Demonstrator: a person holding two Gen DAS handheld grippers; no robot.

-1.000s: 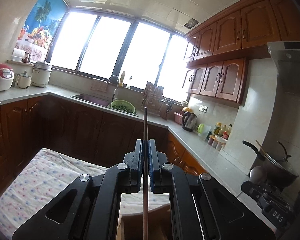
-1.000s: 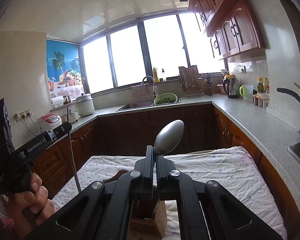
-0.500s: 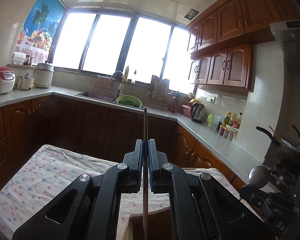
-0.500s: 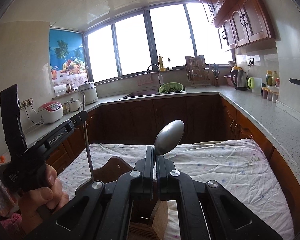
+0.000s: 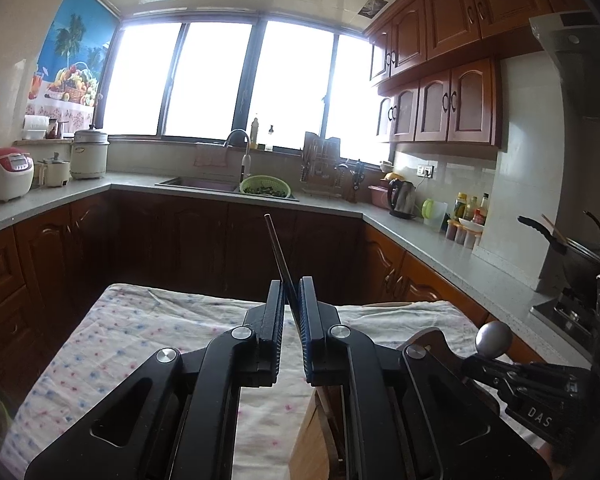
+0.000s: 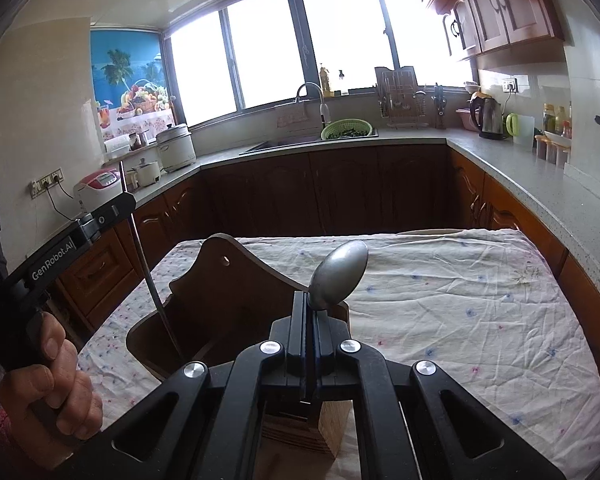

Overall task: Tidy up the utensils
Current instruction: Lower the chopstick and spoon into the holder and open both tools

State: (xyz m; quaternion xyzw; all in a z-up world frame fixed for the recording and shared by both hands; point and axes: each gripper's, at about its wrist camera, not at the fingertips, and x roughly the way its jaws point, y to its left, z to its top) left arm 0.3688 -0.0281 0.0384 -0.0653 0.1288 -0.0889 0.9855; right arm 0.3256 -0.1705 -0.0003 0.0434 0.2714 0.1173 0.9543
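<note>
Now the dropping-in step is under way. The left gripper [image 5: 291, 284] is letting go: its jaws have just been opening, with the thin dark metal chopstick [image 5: 278, 248] leaning loosely between them. In the right wrist view its lower end is already sitting inside the dark brown wooden utensil holder [image 6: 220, 280], at nine o'clock from the grey metal spoon [image 6: 342, 274]. The right gripper [image 6: 310, 298] is clenching that spoon, bowl up, above the holder. Next, probably, the spoon needs lowering straight into a compartment before release.
</note>
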